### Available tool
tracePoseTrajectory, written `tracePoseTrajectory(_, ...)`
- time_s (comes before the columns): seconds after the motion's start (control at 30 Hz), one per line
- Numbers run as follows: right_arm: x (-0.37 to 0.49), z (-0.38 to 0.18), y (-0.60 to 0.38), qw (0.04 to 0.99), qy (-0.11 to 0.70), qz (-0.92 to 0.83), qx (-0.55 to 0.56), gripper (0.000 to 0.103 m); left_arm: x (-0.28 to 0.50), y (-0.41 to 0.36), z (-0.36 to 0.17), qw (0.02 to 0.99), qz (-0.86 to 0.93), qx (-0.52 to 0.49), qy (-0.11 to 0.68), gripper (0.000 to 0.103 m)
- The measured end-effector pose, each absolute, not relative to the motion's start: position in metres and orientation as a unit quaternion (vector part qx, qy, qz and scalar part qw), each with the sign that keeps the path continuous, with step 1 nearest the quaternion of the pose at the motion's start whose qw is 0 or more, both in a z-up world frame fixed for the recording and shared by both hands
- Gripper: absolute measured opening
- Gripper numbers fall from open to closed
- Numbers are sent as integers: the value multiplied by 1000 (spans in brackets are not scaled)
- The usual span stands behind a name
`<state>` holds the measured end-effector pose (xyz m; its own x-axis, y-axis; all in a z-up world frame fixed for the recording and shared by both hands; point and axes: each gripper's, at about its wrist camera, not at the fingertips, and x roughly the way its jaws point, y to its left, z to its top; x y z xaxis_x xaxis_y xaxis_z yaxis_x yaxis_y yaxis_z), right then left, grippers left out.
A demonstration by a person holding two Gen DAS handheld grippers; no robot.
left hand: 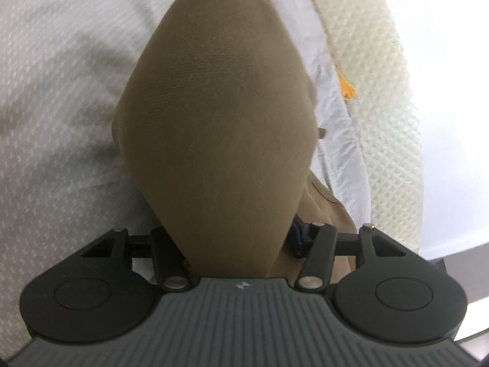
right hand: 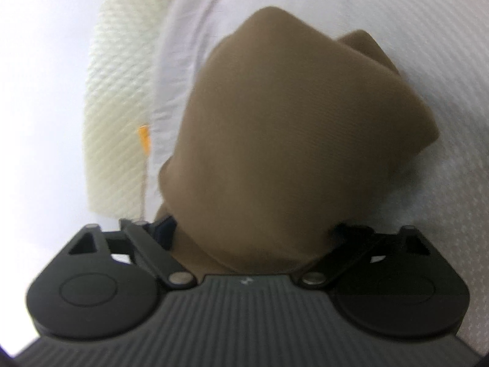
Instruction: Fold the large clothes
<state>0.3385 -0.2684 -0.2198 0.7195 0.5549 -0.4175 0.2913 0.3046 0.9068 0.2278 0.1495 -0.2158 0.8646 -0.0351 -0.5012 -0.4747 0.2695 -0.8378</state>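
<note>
A brown garment [left hand: 214,76] lies draped over my left gripper [left hand: 227,171] and hides both fingers; only the black linkage and a bit of blue finger base [left hand: 296,235] show. The cloth bulges up above the white patterned bed cover [left hand: 61,91]. In the right wrist view the same brown garment [right hand: 290,76] covers my right gripper [right hand: 253,171] in the same way, with its link arms spread wide. Whether either pair of pads presses on the cloth is hidden.
A cream quilted mattress edge [left hand: 376,91] runs along the right in the left wrist view and along the left [right hand: 119,91] in the right wrist view. A white sheet border [left hand: 333,116] and an orange tag [left hand: 347,87] lie beside it. Beyond is a pale floor.
</note>
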Motion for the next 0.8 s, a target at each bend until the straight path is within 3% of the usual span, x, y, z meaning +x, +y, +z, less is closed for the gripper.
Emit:
tracePoseTrajectory(0.07,339,-211,-270,730,346,120,577,84,227,150,-210,776,137,-579,209,56)
tracePoseTrajectory(0.17,341,-197,-269,750,339,146,549,68,228,148,-199,798,128,-554,199,53)
tracePoseTrajectory(0.27,341,-202,-275,737,360,136,555,67,229,149,-199,797,124,-556,202,53)
tracePoseTrajectory(0.5,331,-225,-288,672,396,94,618,83,227,160,-216,767,125,-590,219,54)
tracePoseTrajectory(0.67,312,-224,-292,670,403,66,620,84,226,167,-229,735,124,-627,229,66)
tracePoseTrajectory(0.77,298,-213,-290,678,400,59,614,96,224,172,-233,729,122,-631,236,73)
tracePoseTrajectory(0.8,291,-209,-295,686,394,58,610,95,224,171,-234,728,121,-632,236,74)
